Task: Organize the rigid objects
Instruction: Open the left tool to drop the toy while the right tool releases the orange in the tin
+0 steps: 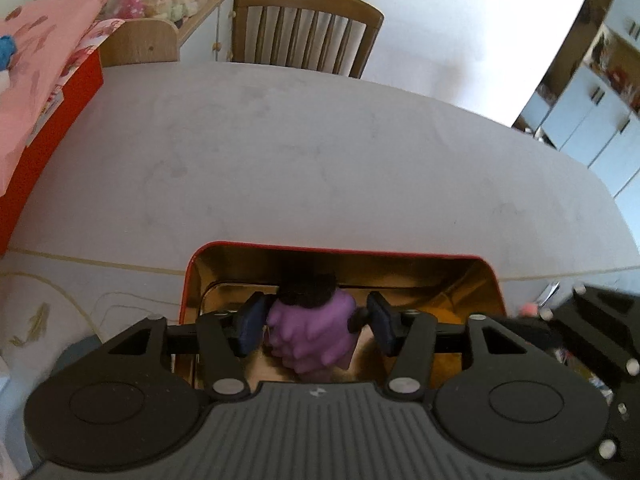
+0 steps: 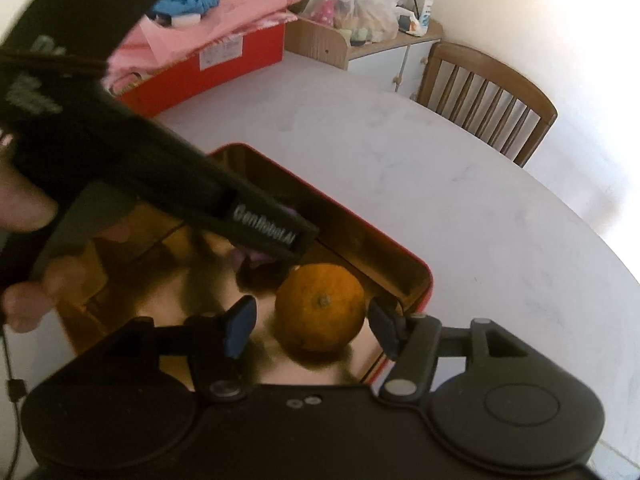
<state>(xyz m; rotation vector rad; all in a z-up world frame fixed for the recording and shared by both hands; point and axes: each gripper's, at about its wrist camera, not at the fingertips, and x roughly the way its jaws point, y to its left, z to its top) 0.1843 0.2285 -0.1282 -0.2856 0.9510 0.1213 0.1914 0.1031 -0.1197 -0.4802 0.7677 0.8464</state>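
A red tin with a shiny gold inside sits on the white table; it also shows in the right wrist view. In the left wrist view my left gripper is open inside the tin, its jaws either side of a purple knobbly toy with a dark top, with small gaps. In the right wrist view my right gripper is open over the tin, around an orange resting on the tin floor. The left gripper body crosses above and hides most of the purple toy.
A red box under pink cloth stands at the table's far left. A wooden chair stands beyond the far edge, next to a cabinet with a plastic bag. Bare white tabletop stretches beyond the tin.
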